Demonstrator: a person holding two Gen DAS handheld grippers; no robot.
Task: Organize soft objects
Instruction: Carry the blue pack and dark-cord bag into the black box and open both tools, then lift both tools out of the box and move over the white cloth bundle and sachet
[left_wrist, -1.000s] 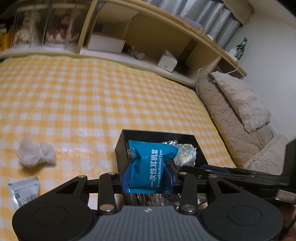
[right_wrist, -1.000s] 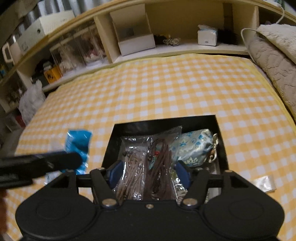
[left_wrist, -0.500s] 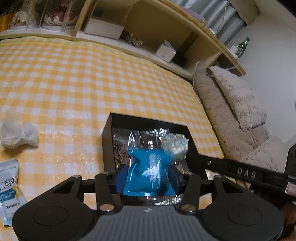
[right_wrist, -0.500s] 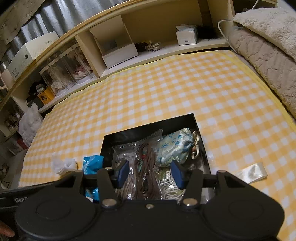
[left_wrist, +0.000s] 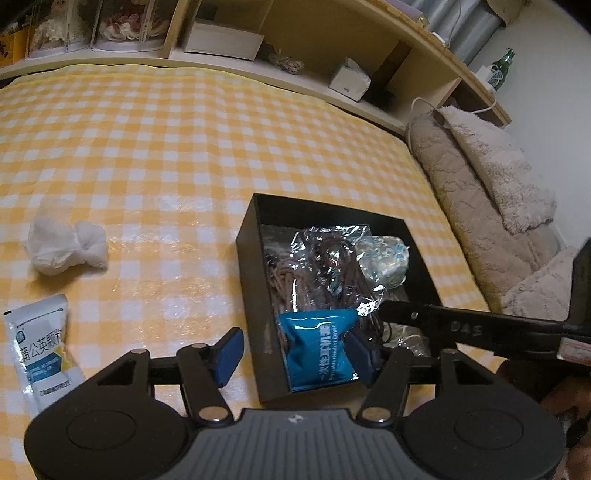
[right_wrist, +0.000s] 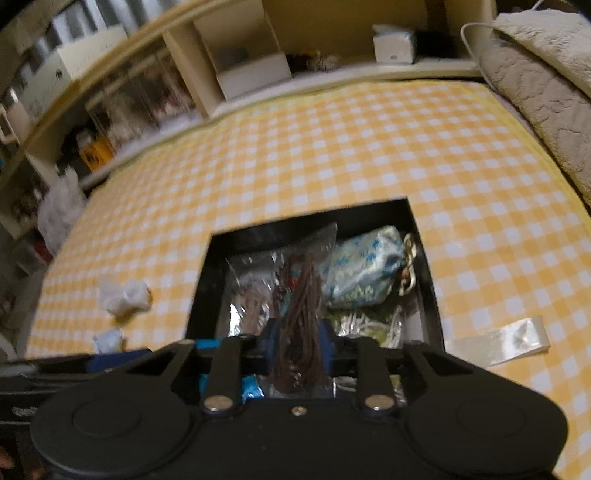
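A black box (left_wrist: 255, 229) sits on the yellow checked cloth and holds clear bags of brown cords (left_wrist: 314, 273) and a blue patterned pouch (left_wrist: 386, 254). A blue headset-cover packet (left_wrist: 317, 347) lies in its near corner. My left gripper (left_wrist: 295, 349) is open, its fingers astride the box's near wall, the packet free between them. My right gripper (right_wrist: 297, 341) is shut on the bag of brown cords (right_wrist: 301, 314) inside the box (right_wrist: 428, 280). The pouch (right_wrist: 362, 273) lies at the box's far right.
A white crumpled cloth (left_wrist: 62, 243) and a white sachet (left_wrist: 44, 354) lie left of the box. A clear flat packet (right_wrist: 502, 339) lies right of it. Wooden shelves run along the back; beige cushions (left_wrist: 487, 192) line the right side.
My left gripper opened and let the blue packet drop into the box. My right gripper closed on the bag of brown cords.
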